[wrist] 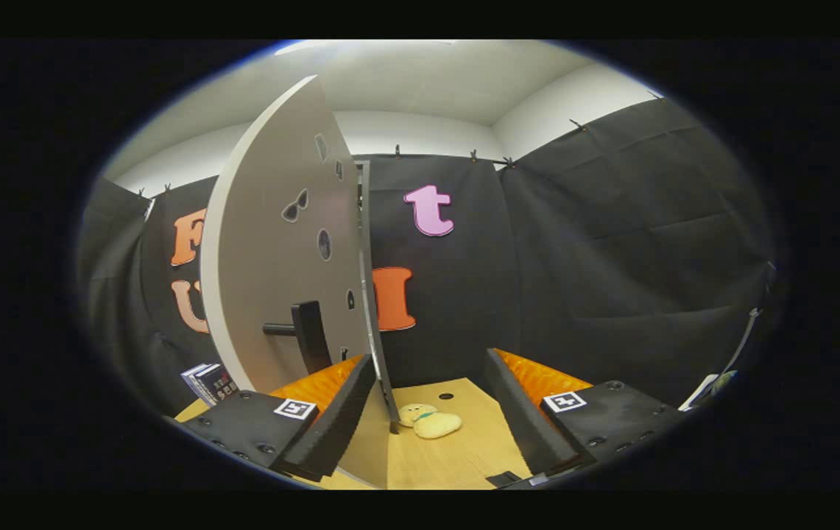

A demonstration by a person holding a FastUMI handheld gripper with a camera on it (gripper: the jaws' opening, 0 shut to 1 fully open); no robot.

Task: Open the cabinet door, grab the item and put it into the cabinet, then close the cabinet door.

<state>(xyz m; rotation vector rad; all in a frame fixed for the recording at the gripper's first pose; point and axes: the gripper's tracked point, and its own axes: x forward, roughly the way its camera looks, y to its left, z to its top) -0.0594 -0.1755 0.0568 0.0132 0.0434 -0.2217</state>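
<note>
Tool [431, 416] pointing forward and level, its two fingers spread wide apart, nothing pressed between them

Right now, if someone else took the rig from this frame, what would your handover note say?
Gripper: fingers open, holding nothing.
Cabinet door: swung open, its edge just ahead of the left finger; black handle faces us.
Item: small yellow plush toy lies on the wooden table, between the fingers and just beyond them.
Done: door opened.
Left: grab the toy, put it in the cabinet, close the door.
</note>
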